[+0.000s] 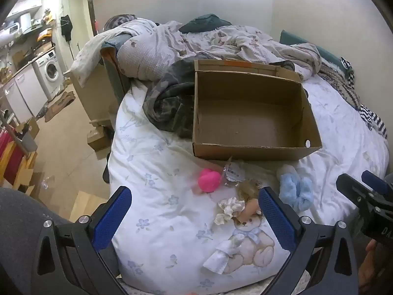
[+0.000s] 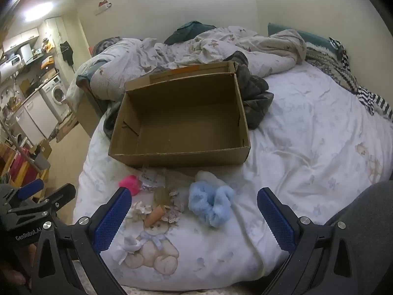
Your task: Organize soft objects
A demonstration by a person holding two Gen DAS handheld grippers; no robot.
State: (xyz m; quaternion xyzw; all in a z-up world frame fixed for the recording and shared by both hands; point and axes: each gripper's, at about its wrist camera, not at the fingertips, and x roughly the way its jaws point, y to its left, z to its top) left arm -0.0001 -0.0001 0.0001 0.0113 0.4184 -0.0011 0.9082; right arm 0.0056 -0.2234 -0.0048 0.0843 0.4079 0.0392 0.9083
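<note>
Grippers are held low over the near edge of the bed, both pointed along the bedding toward the far wall. The left gripper [image 1: 195, 217] is spread wide, its blue textured pads apart with nothing pinched between them, and the right gripper [image 2: 194, 218] is likewise spread and holds nothing. The two are side by side (each shows at the edge of the other's view).

Just beyond the fingers, a cluster of soft objects lies on the white floral duvet [image 2: 307, 127], which carries a printed teddy bear. A fluffy light blue scrunchie [image 2: 211, 202] lies to the right, touching a pale fuzzy piece behind it. A cream ruffled scrunchie [image 1: 229, 209] lies nearer the left gripper, beside a peach-coloured cylindrical piece [image 2: 154, 216]. A bright pink rounded object [image 1: 208, 180] lies further left, next to a crinkled clear packet with a printed label [image 1: 232, 174].

Behind the cluster, an open brown cardboard box [image 2: 181, 157] sits on the duvet, and nothing is seen inside it. A dark rumpled garment [image 1: 167, 105] is bunched against the box's left and far sides. Crumpled patterned bedding [image 1: 221, 41] is heaped at the far end.
</note>
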